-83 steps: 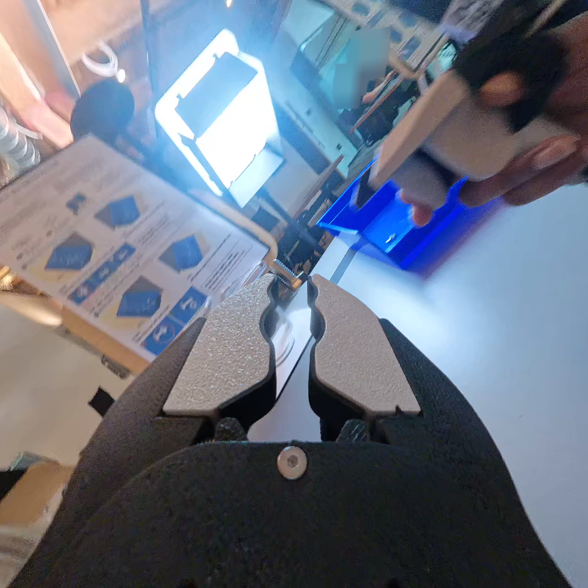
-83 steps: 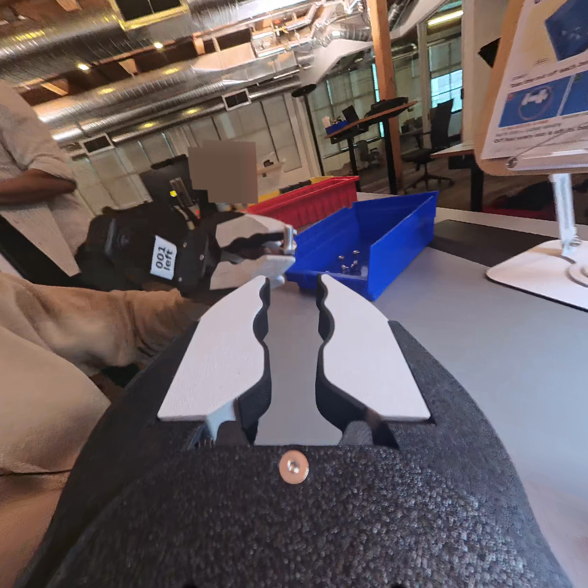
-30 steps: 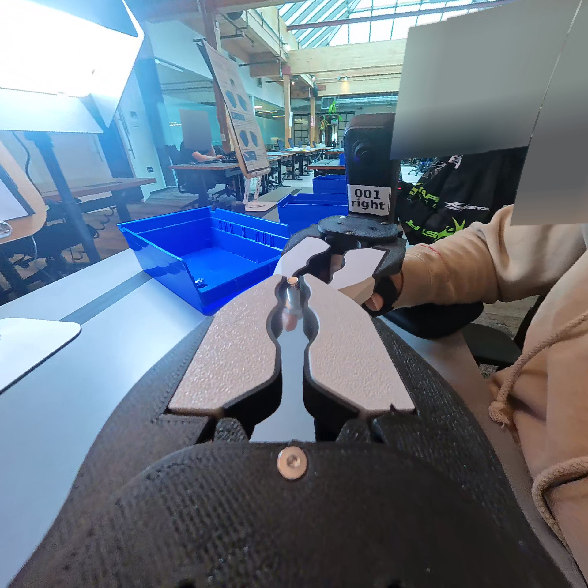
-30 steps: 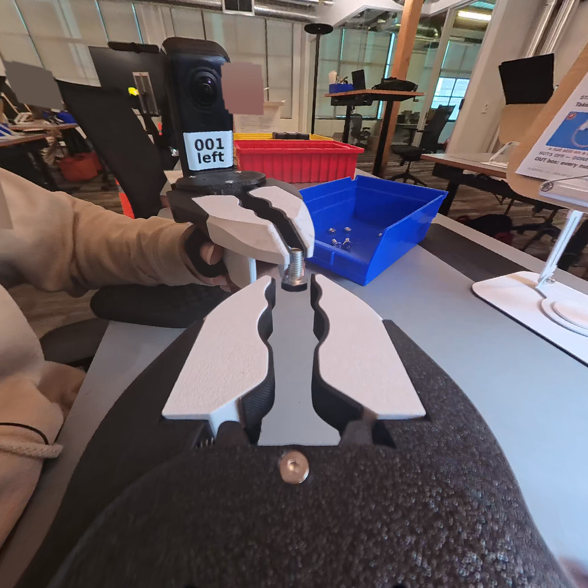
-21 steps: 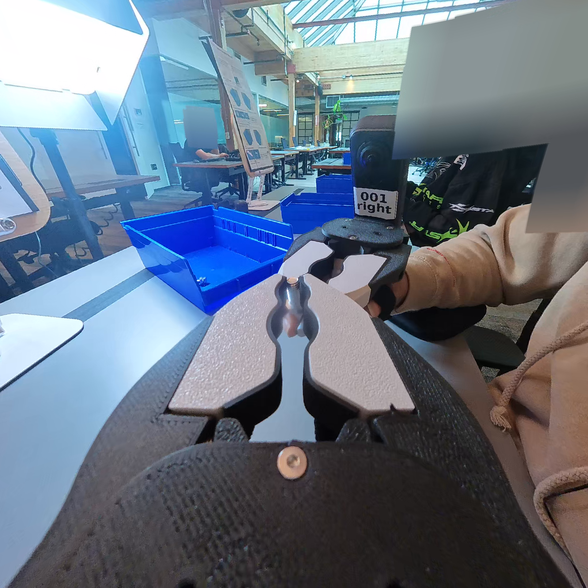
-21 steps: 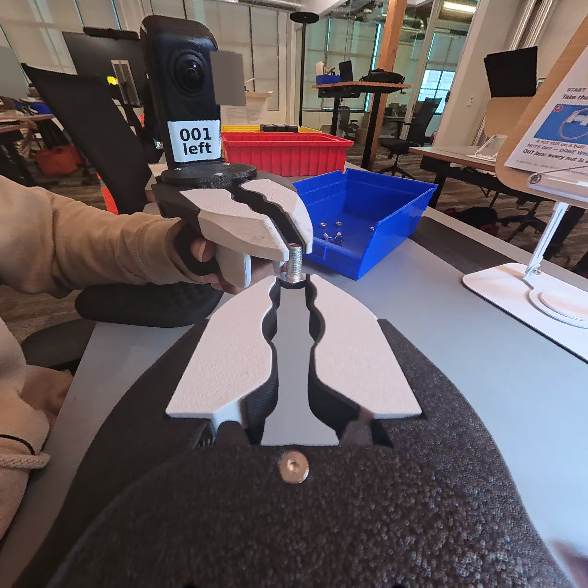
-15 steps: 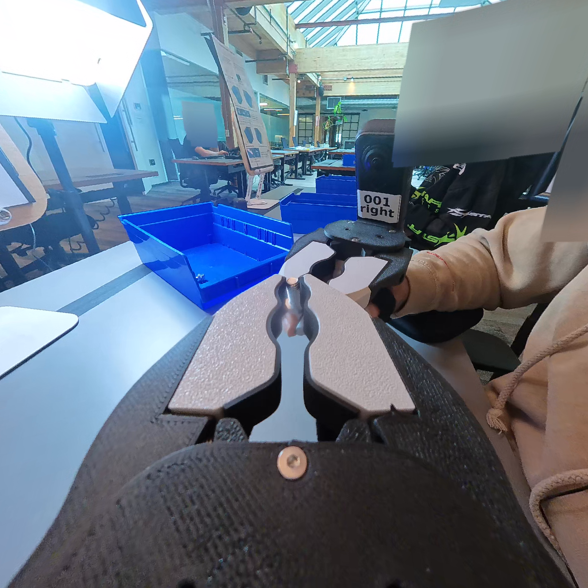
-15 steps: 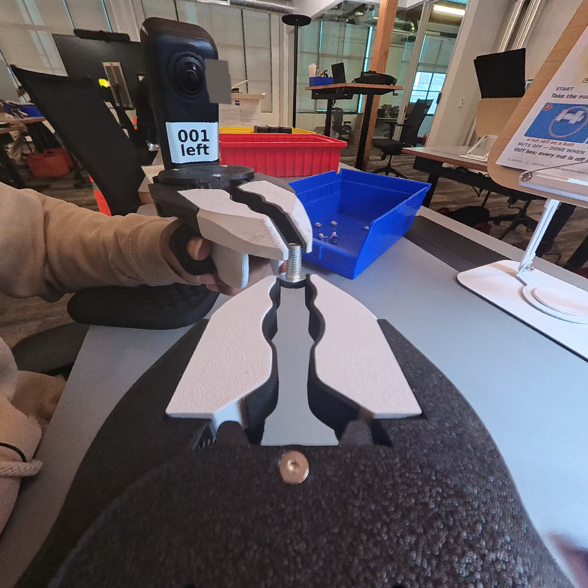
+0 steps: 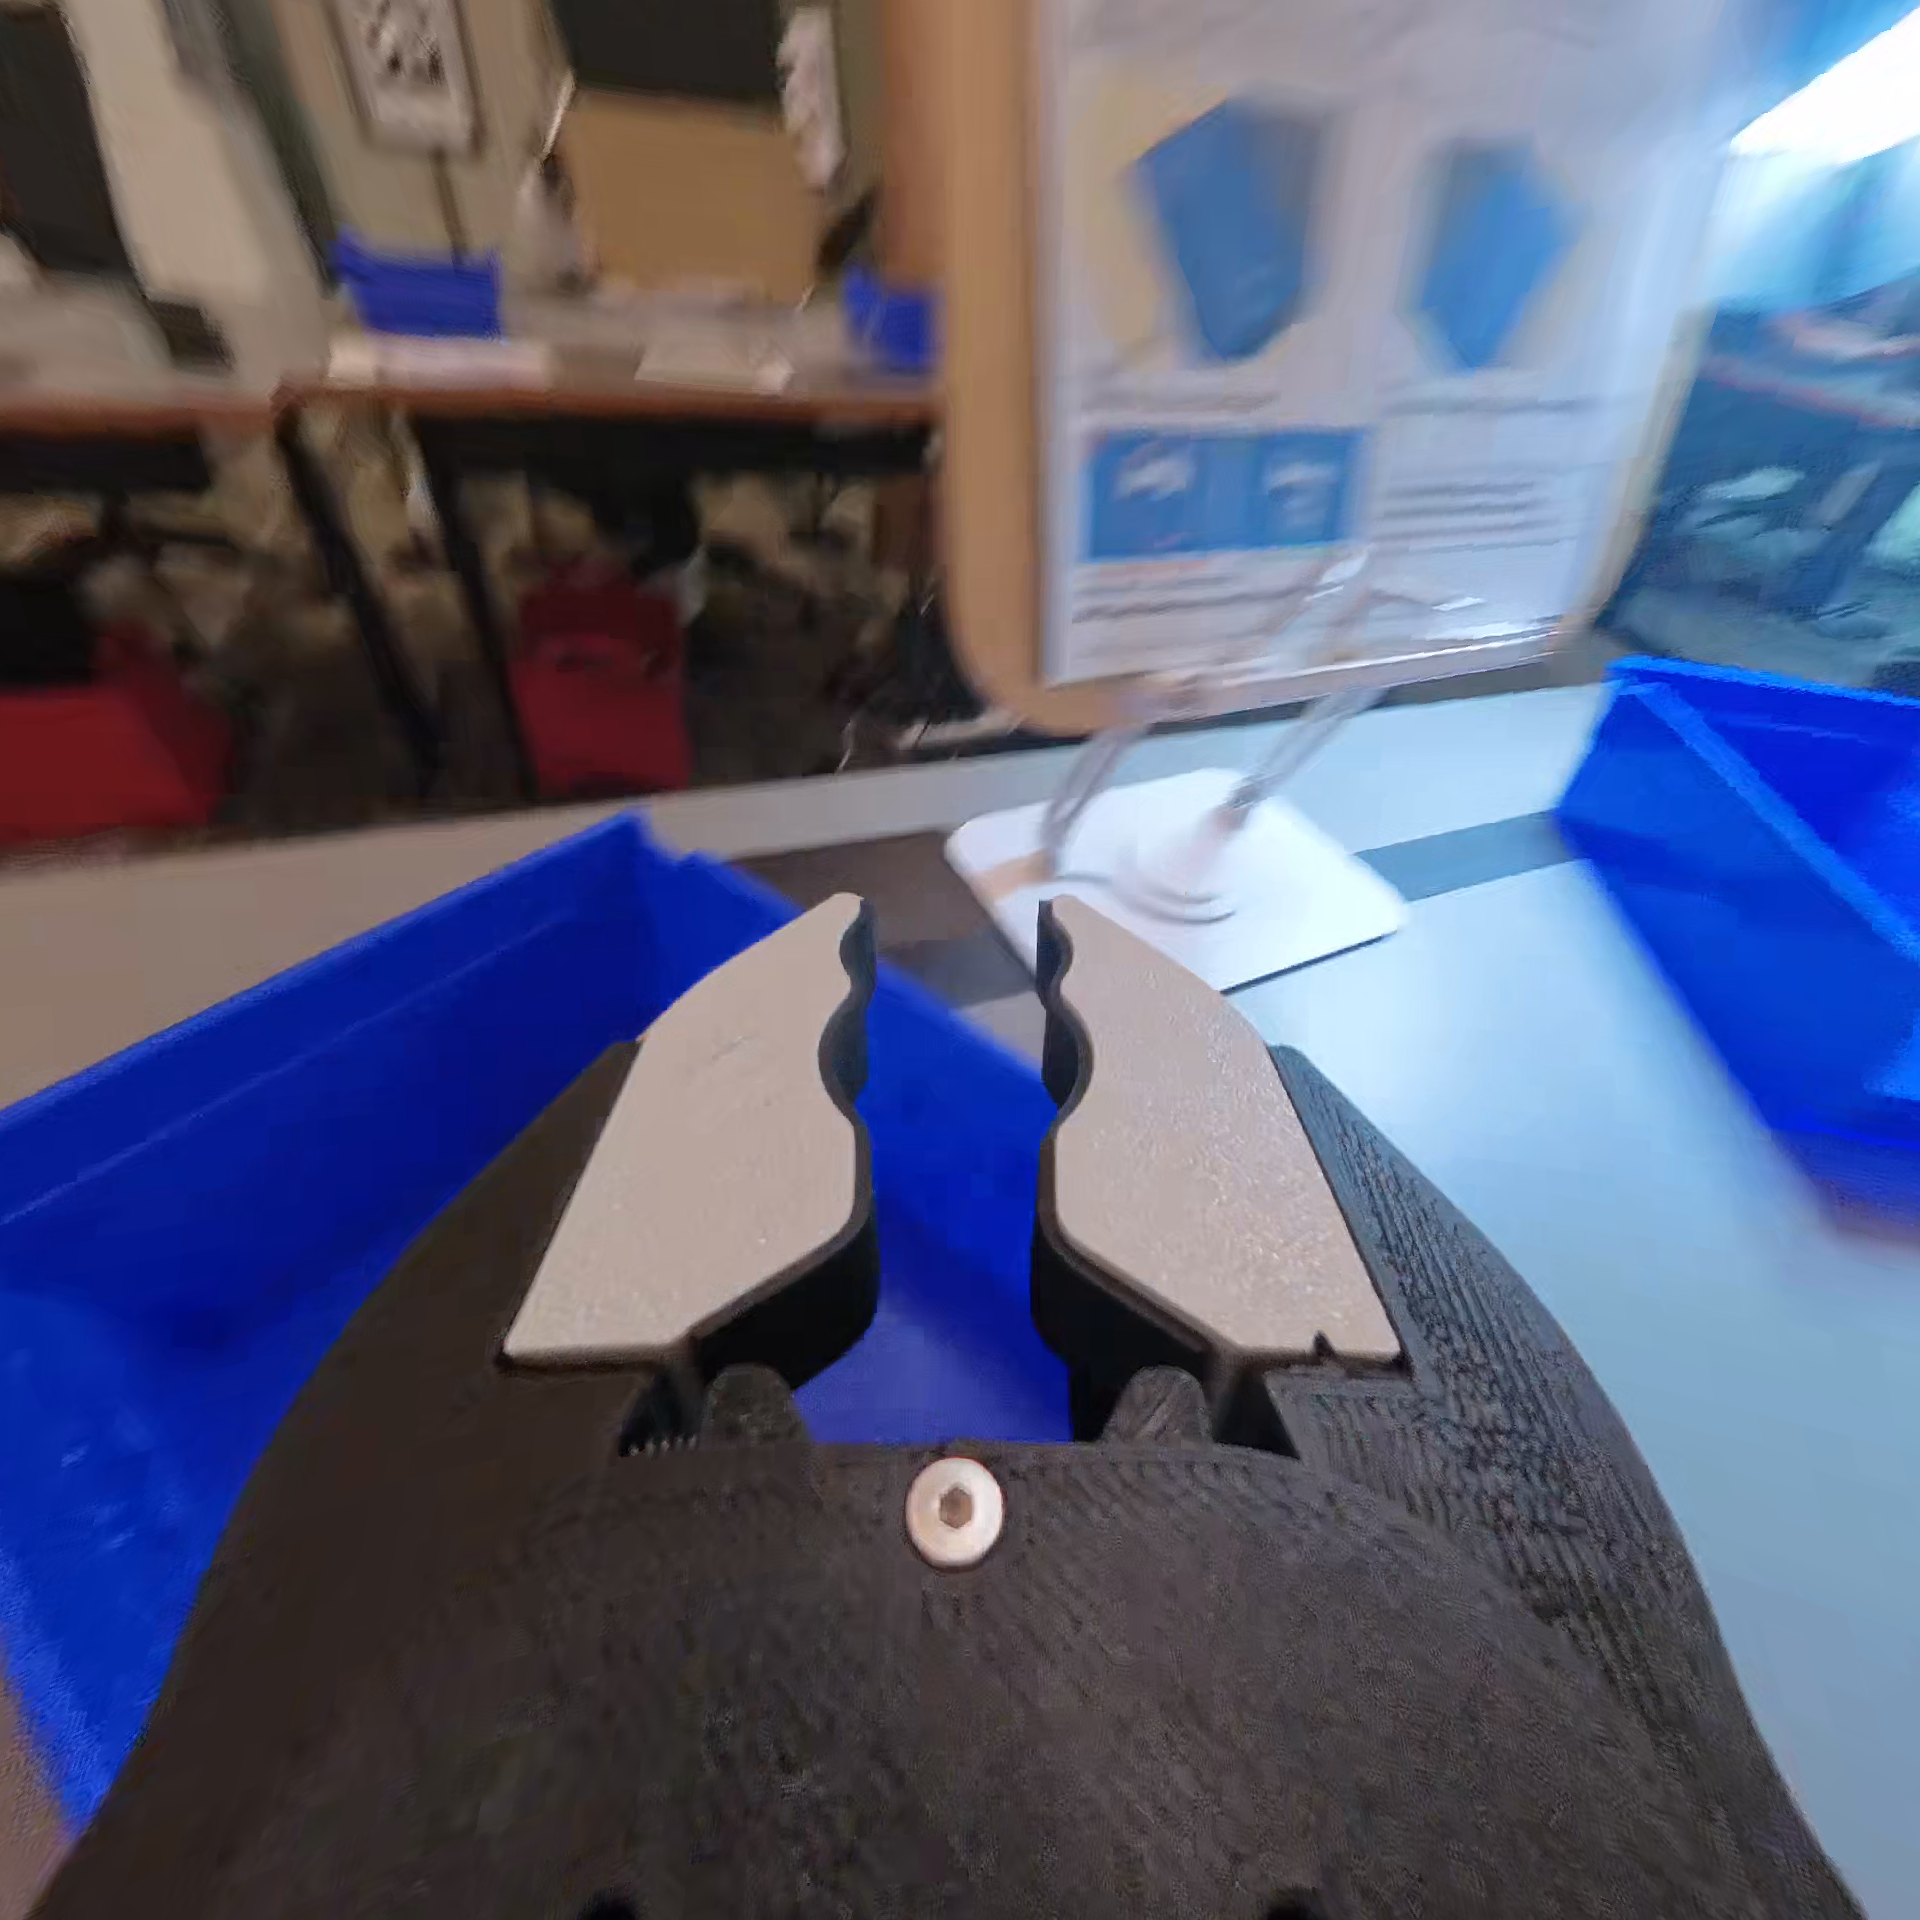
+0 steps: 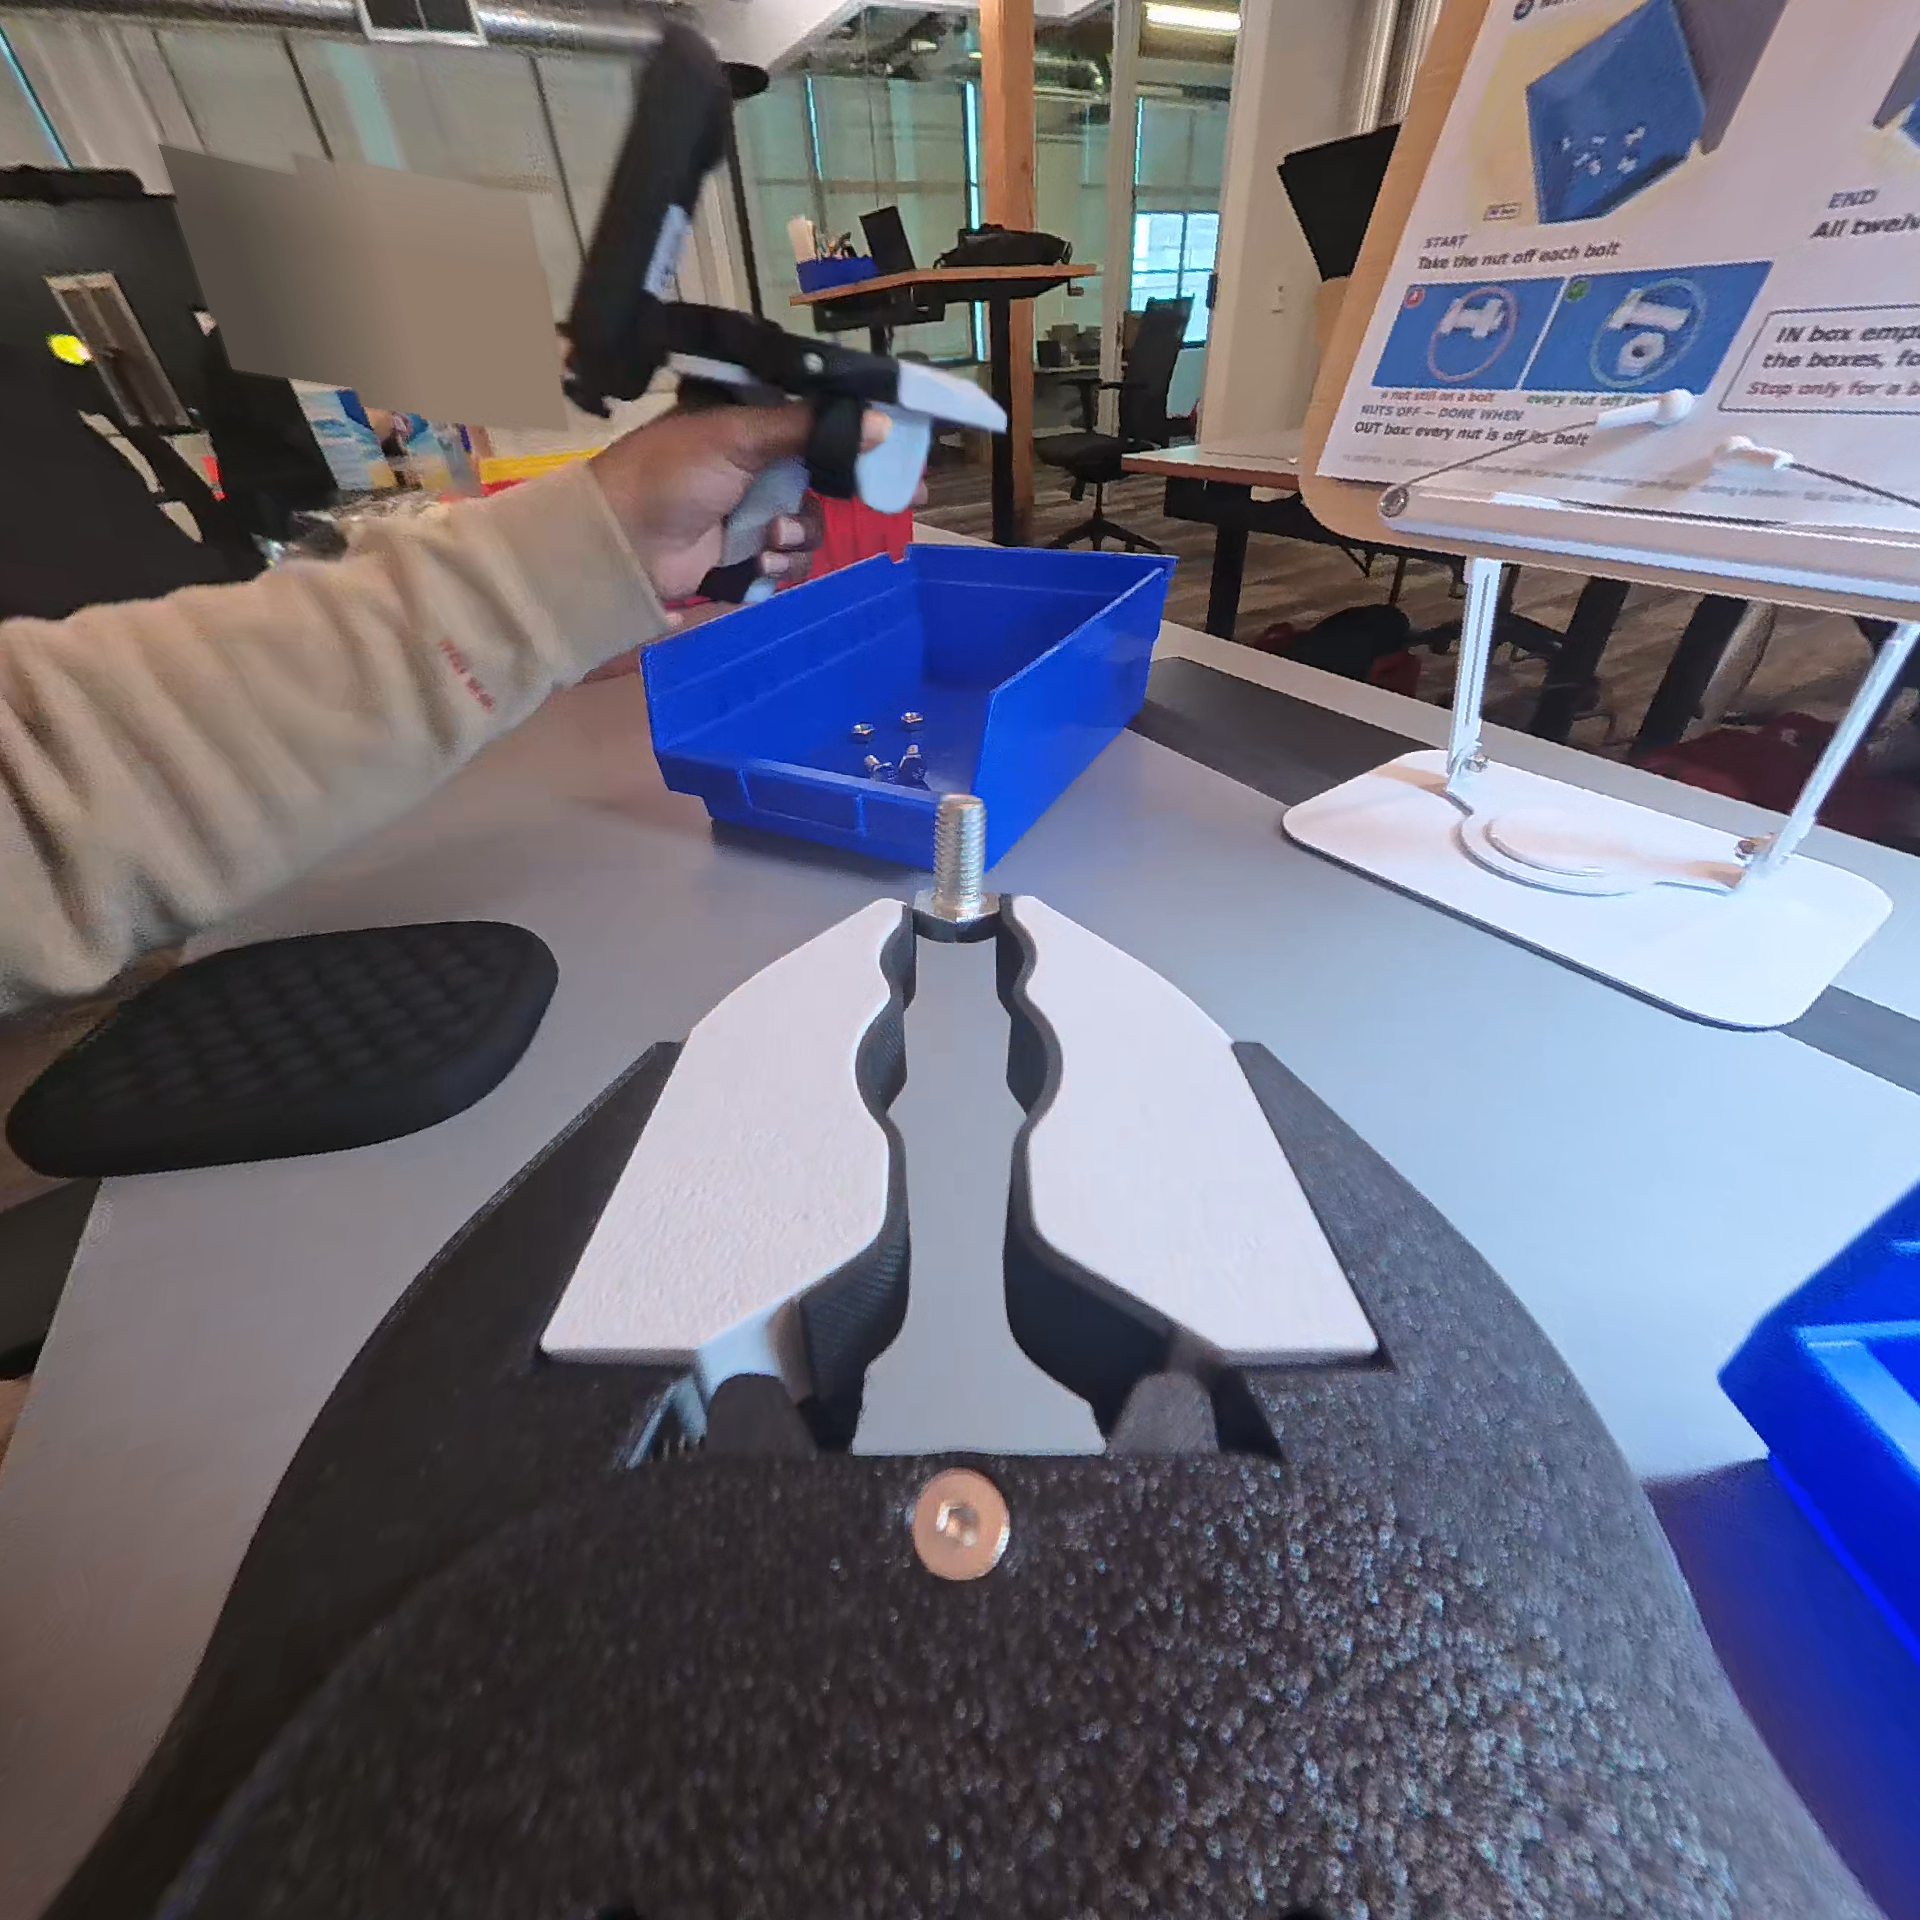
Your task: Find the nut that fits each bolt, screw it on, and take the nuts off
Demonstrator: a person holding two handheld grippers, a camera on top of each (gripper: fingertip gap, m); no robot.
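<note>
Two blue bins [image 10: 1049, 665] on grey table [image 10: 1351, 1122]; right tool [image 10: 953, 920] grips bolt [image 10: 958, 857], left tool [image 9: 951, 920] parted.

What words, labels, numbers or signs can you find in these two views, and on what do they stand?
Instruction sheet on the wooden board, right wrist view: printed headings and captions, legible, but I do not quote writing.
Same sheet, left wrist view: blurred, unreadable.
White label on the black camera post: blurred.
Red print on the beige sleeve: too small.
</note>
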